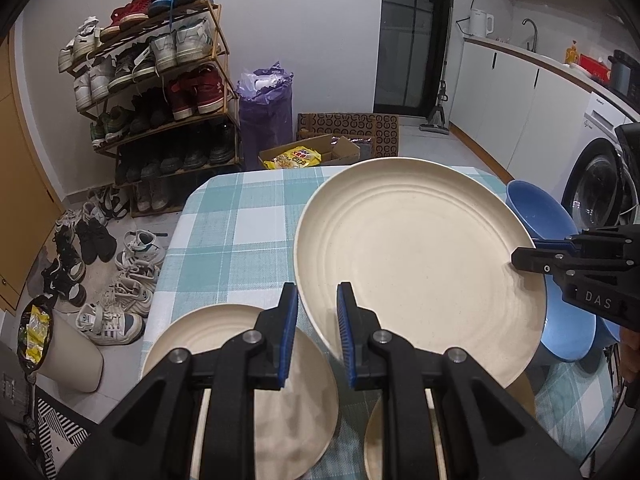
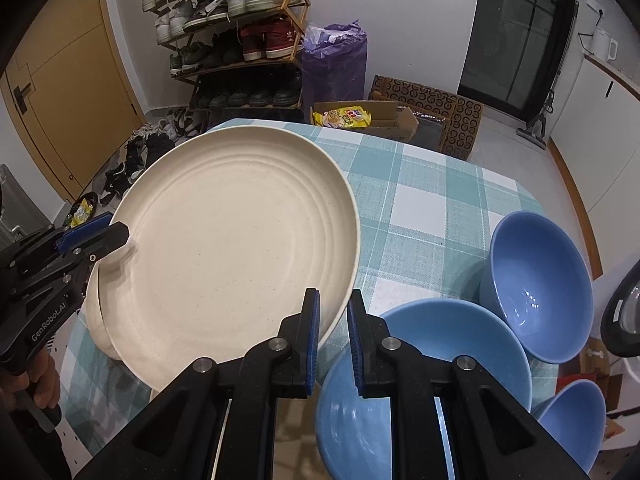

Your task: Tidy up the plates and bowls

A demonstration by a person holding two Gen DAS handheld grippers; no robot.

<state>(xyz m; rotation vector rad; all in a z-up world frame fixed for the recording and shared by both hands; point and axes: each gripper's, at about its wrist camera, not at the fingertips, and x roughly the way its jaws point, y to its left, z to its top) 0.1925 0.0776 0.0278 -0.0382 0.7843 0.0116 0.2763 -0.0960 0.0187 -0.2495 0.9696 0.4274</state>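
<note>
A large cream plate (image 1: 420, 256) (image 2: 240, 248) is held tilted above the checked table. My left gripper (image 1: 318, 336) clamps its near-left rim, also seen in the right wrist view (image 2: 116, 240). My right gripper (image 2: 333, 344) clamps the opposite rim, also seen in the left wrist view (image 1: 520, 260). A smaller cream plate (image 1: 224, 344) lies on the table under my left gripper; it also shows in the right wrist view (image 2: 98, 328). Another cream plate's edge (image 1: 374, 440) shows below. Three blue bowls (image 2: 432, 364) (image 2: 536, 284) (image 2: 576, 420) sit at the right.
The table with its teal checked cloth (image 1: 240, 220) ends at a rounded far edge. Beyond stand a shoe rack (image 1: 160, 92), loose shoes on the floor (image 1: 120, 280), a purple bag (image 1: 266, 112), cardboard boxes (image 1: 340, 136) and a washing machine (image 1: 596, 184).
</note>
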